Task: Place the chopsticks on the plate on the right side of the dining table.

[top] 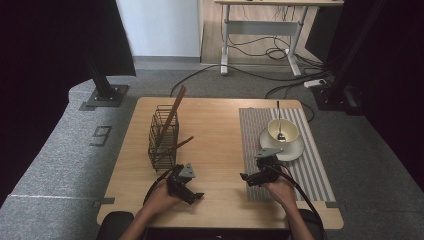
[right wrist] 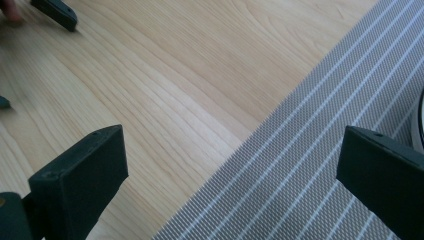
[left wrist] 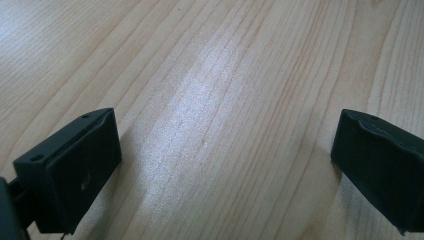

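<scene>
The wooden table carries a striped grey placemat on its right side and a wire basket holding brown sticks on its left. Both forearms rest low at the near edge. The left gripper and right gripper each gape wide over the surface, gripping nothing

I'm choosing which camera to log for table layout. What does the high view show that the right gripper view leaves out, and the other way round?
The high view alone gives the wire basket with its chopsticks, the cup holding a spoon, and both hands. The right gripper view alone gives the placemat's weave and the right gripper jaws standing wide apart over its edge. Both show the wooden table, the striped placemat and the left gripper.
</scene>
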Action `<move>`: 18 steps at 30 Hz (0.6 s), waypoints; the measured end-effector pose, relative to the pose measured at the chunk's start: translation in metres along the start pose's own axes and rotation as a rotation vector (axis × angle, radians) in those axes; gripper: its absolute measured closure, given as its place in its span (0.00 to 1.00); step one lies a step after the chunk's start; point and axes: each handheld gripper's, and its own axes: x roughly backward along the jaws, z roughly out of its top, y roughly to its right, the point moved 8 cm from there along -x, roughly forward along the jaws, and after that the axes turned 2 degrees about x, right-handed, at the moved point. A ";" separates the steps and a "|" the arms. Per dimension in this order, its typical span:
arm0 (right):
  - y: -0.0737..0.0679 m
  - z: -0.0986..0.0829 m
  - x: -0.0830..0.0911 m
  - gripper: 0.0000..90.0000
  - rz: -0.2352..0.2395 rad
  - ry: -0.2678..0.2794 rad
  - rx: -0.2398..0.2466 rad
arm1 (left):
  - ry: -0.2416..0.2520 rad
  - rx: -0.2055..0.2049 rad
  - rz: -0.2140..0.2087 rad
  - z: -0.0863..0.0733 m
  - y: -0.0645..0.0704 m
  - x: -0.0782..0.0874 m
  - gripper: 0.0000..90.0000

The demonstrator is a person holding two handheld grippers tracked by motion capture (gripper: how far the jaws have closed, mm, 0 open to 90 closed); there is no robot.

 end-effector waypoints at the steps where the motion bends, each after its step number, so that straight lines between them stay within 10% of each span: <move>1: -0.002 0.003 0.000 0.00 0.003 0.001 -0.004 | 0.000 0.000 0.000 0.000 0.000 0.000 0.00; 18: -0.023 0.037 -0.005 0.00 0.055 -0.010 0.030 | 0.001 0.001 0.001 0.000 0.000 0.000 0.00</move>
